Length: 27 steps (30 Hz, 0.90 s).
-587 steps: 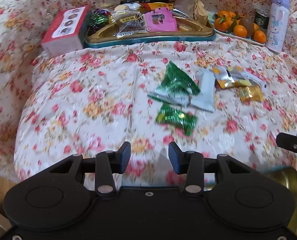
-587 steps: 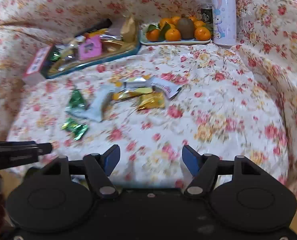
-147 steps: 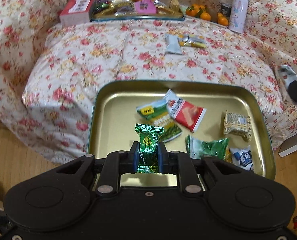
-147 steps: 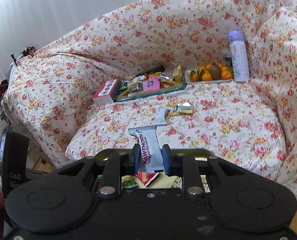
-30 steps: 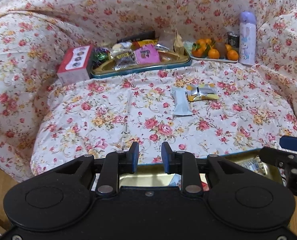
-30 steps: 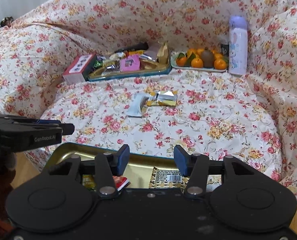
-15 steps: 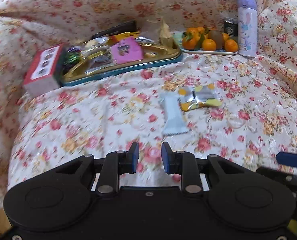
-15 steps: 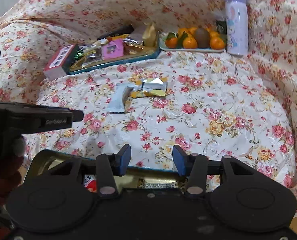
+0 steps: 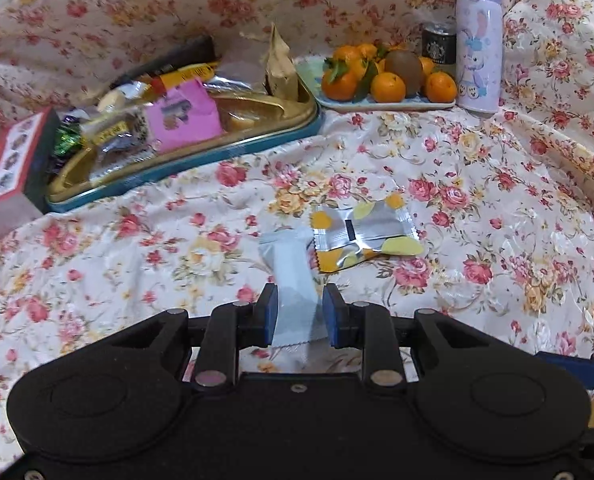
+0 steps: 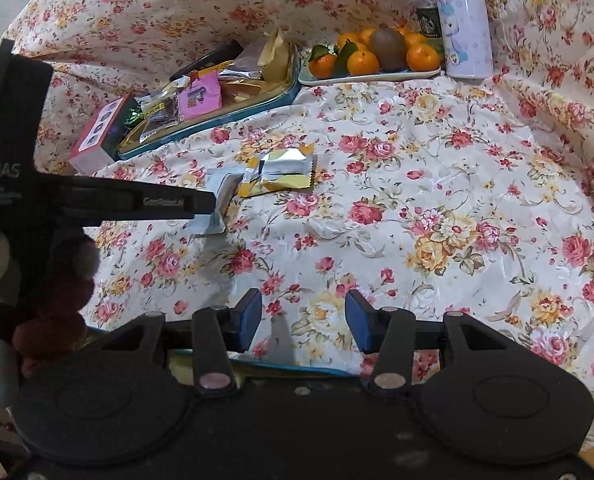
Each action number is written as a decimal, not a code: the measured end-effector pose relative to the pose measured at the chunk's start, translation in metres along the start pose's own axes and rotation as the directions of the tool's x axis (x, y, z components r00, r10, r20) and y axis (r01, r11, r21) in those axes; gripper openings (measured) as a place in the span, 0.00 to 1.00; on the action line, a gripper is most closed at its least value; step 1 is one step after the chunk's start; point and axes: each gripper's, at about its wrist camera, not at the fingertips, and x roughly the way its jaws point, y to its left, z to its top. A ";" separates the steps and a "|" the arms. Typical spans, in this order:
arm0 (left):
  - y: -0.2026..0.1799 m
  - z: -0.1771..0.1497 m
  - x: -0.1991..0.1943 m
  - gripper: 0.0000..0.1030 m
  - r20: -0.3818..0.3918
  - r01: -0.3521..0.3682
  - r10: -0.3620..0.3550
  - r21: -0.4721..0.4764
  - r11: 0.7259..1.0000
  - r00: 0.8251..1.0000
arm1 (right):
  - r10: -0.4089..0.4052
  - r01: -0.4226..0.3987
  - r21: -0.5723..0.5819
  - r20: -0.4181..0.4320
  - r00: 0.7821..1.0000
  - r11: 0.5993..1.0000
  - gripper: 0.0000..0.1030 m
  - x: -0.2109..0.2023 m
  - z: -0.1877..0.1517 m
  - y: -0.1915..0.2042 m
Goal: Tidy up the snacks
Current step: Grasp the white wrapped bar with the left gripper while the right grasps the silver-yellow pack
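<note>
Straddling the pale blue packet (image 9: 293,288), left tool (image 9: 295,314) hides its edges.

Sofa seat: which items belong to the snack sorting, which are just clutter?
Job:
pale blue snack bar, between the left gripper fingers
silver-yellow packet
right gripper, open, empty
gold tin

Clutter:
fruit plate
purple bottle
dark can
red box

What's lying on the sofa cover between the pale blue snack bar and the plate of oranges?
A silver and yellow wrapper lies just beyond the pale blue snack bar. Past it, only bare floral cover reaches the plate of oranges. The left wrist view shows this best.
</note>
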 end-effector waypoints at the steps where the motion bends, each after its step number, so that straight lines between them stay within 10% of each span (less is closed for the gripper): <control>1: -0.002 0.001 0.004 0.34 -0.007 -0.006 0.006 0.008 1.000 1.000 | 0.003 -0.003 0.004 -0.002 1.000 1.000 0.49 0.001 0.001 -0.001; 14: 0.001 0.012 0.033 0.44 -0.036 -0.035 0.035 -0.012 0.999 0.999 | 0.020 -0.020 0.006 -0.012 1.000 1.000 0.49 0.011 0.005 -0.006; 17: 0.004 0.013 0.033 0.28 -0.049 -0.020 0.019 -0.018 1.000 0.999 | 0.019 -0.019 -0.007 -0.011 1.000 1.000 0.49 0.012 0.007 -0.004; 27: 0.044 -0.001 0.022 0.28 -0.066 -0.092 0.086 -0.091 0.992 0.994 | 0.014 -0.013 -0.109 0.008 1.000 0.994 0.49 0.010 0.019 0.014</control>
